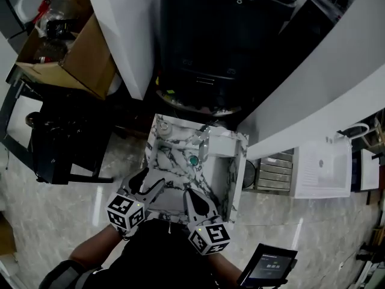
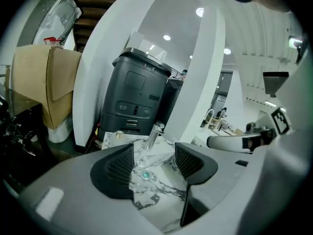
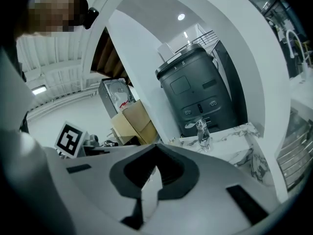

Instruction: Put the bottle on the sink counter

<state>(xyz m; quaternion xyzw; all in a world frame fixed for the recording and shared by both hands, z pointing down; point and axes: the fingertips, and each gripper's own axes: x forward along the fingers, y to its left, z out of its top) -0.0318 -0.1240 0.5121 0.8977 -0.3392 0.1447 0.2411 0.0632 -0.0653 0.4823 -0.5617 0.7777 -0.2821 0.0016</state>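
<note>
– Pale glossy floor all round, white curved panels [image 1: 126,35] rising at the far side, and in the middle a small marble tabletop [image 1: 157,138] with a sunken basin [image 1: 180,174]. What stands behind it?
– Just past the far edge there is a black bin [image 1: 222,35], and far off to the left an open cardboard box [image 1: 81,53]
– Where is the bottle?
– Down in the basin, not on the tabletop. The bottle [image 1: 203,151] is clear and sits at the far end, just beyond the teal drain [image 1: 193,159] and under the tap [image 1: 205,132]. Its body is hard to part from the tap, so I cannot tell exactly how it lies
– How is the left hand-held gripper [image 1: 154,177]?
– Its jaws are well apart with nothing between them. Its own view looks through the gap at the drain and the bottle. It hangs over the near left rim of the tabletop, apart from the bottle
– And the right hand-held gripper [image 1: 190,192]?
– Its jaws are together, with only a thin sliver between the pads, clamped on nothing. It is over the near edge, just right of the other one, tips toward the basin
– Anything else?
– One small round thing [image 1: 163,127] on the far left corner of the tabletop, too small to name, and a lit screen [image 1: 271,265] at the near right, well apart from the basin
</note>
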